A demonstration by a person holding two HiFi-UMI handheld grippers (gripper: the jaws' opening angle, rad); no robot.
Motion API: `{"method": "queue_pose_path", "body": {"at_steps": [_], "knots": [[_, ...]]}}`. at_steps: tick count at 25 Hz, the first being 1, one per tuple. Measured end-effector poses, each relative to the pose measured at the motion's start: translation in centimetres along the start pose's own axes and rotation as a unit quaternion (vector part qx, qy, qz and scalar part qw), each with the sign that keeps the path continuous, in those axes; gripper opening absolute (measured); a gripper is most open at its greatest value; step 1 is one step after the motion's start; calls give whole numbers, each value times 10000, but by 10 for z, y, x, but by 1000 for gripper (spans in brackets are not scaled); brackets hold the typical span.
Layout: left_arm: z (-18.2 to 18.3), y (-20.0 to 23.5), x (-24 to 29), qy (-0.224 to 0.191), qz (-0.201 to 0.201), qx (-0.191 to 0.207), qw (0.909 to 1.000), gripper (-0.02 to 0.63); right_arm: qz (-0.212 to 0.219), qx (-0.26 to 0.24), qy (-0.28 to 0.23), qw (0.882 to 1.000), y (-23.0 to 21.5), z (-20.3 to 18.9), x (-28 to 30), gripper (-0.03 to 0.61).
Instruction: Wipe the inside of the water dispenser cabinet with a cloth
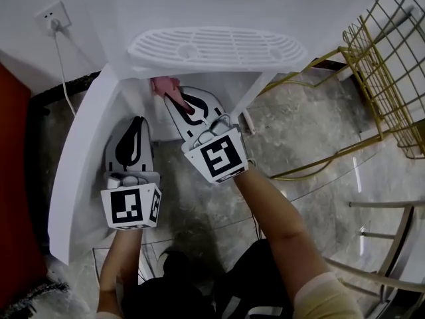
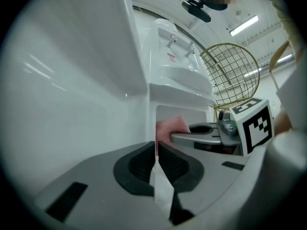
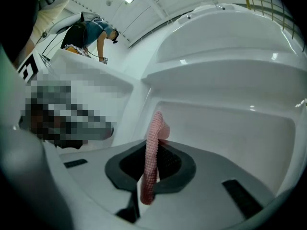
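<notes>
The white water dispenser shows from above, its slotted drip tray (image 1: 219, 48) over the open cabinet. The cabinet door (image 1: 83, 158) swings out to the left. My left gripper (image 1: 138, 121) sits at the door's edge, jaws shut with the white door edge (image 2: 160, 190) between them. My right gripper (image 1: 174, 98) reaches into the cabinet mouth, shut on a pink cloth (image 1: 163, 85). The cloth (image 3: 152, 152) stands up between its jaws in front of the white inner wall (image 3: 225, 128). The left gripper view shows the cloth (image 2: 171, 127) and right gripper (image 2: 201, 133) inside the opening.
A gold wire rack (image 1: 392, 78) stands at the right of the dispenser. A wall socket (image 1: 53, 15) with a plugged cable is at the upper left. The floor (image 1: 199, 211) is grey stone. Another person (image 3: 91, 35) bends over far off in the right gripper view.
</notes>
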State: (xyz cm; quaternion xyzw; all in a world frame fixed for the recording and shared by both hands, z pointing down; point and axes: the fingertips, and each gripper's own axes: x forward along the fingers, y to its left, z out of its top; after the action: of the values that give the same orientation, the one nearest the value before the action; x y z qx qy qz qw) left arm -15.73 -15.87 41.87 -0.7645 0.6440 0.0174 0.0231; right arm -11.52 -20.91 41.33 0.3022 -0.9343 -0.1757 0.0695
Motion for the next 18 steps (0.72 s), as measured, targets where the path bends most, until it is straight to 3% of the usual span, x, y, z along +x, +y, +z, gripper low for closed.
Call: {"method": "queue_pose_path", "body": {"at_steps": [13,18], "knots": [[-20,6,0,84,131,-504,9986,29,169,593,495,9969,17,-49,17,26],[-29,5,0,165,119,-549,9983,26,445,425,913,9939,38,-81,18,26]]}}
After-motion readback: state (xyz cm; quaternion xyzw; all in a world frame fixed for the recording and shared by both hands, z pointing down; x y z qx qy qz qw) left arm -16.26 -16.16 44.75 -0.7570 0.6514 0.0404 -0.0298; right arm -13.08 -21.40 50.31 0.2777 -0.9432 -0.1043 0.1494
